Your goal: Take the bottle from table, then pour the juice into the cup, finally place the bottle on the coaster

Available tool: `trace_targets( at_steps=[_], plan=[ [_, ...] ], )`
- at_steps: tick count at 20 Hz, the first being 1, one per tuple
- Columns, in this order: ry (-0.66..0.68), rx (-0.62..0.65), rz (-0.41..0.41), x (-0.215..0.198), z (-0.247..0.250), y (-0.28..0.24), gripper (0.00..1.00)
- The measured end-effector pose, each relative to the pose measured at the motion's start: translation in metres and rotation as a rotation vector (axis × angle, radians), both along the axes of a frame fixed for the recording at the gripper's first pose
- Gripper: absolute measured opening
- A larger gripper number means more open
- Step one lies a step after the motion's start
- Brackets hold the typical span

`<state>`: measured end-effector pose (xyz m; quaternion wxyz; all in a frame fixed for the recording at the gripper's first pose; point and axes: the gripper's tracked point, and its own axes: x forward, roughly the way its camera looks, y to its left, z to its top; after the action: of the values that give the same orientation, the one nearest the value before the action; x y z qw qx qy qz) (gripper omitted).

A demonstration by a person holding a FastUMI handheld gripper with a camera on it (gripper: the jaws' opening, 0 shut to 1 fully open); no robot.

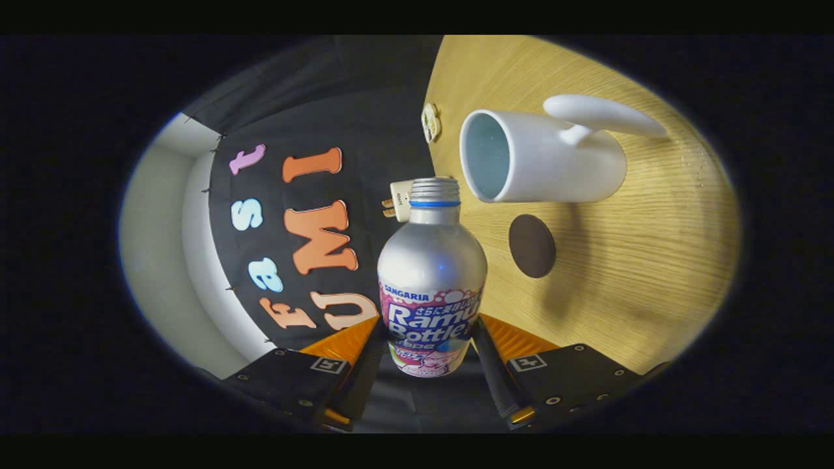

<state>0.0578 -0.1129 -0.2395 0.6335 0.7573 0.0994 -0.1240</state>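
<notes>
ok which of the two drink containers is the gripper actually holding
The silver bottle: the gripper has both fingers pressed on its labelled body. The white cup sits apart on the wooden table, beyond the fingers.

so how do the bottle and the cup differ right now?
The bottle is silver metal with a printed label; the cup is plain white with a handle. The bottle sits clamped between the fingers of the hand-held gripper; the cup stands free on the wooden table, just beyond the bottle's neck. The bottle's mouth is narrow and threaded, with no cap; the cup's is wide. Both are open.
</notes>
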Motion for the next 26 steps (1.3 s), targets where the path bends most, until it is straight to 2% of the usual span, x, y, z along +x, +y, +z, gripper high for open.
trace_targets(
  at_steps=[18,26],
  plan=[
    [-0.044,0.173,-0.069,0.005,0.023,-0.008,0.75],
    [-0.058,0.197,-0.084,0.006,0.028,-0.011,0.75]
  ],
)
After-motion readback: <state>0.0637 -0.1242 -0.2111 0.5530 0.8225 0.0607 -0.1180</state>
